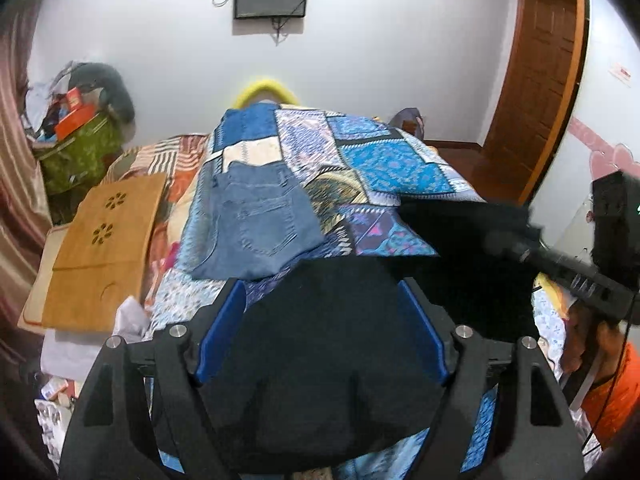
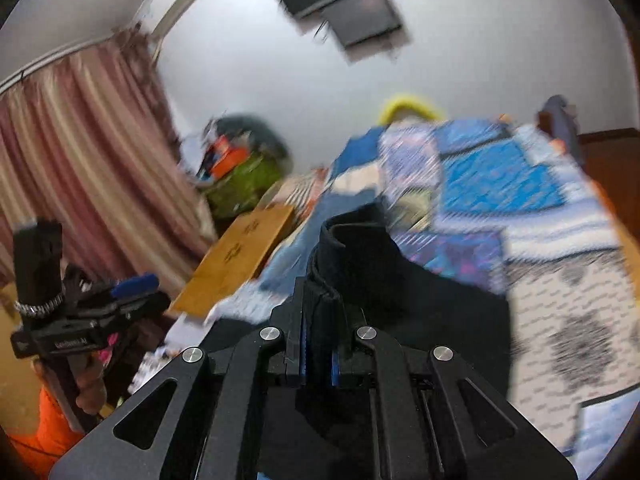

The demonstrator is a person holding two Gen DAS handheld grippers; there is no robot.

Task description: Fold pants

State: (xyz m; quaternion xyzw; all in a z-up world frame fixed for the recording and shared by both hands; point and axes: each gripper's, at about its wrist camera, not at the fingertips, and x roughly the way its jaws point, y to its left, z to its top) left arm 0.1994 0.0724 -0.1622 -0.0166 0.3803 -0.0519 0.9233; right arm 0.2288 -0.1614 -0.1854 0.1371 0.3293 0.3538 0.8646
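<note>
Black pants point(image 1: 320, 344) lie on the patchwork quilt point(image 1: 384, 160) at the near edge of the bed. My left gripper point(image 1: 320, 292) is open, its blue-padded fingers point(image 1: 224, 320) spread on either side of the black cloth. My right gripper point(image 2: 318, 280) is shut on a fold of the black pants point(image 2: 360, 256), which it holds above the bed; that view is blurred. The right gripper also shows at the right of the left wrist view point(image 1: 560, 272). The left gripper shows at the left of the right wrist view point(image 2: 92, 312).
Folded blue jeans point(image 1: 256, 220) lie on the quilt beyond the black pants. A wooden lap tray point(image 1: 104, 248) rests at the bed's left side. A cluttered green bag point(image 1: 80, 148) stands by the curtain point(image 2: 80, 160). A wooden door point(image 1: 536, 88) is at the right.
</note>
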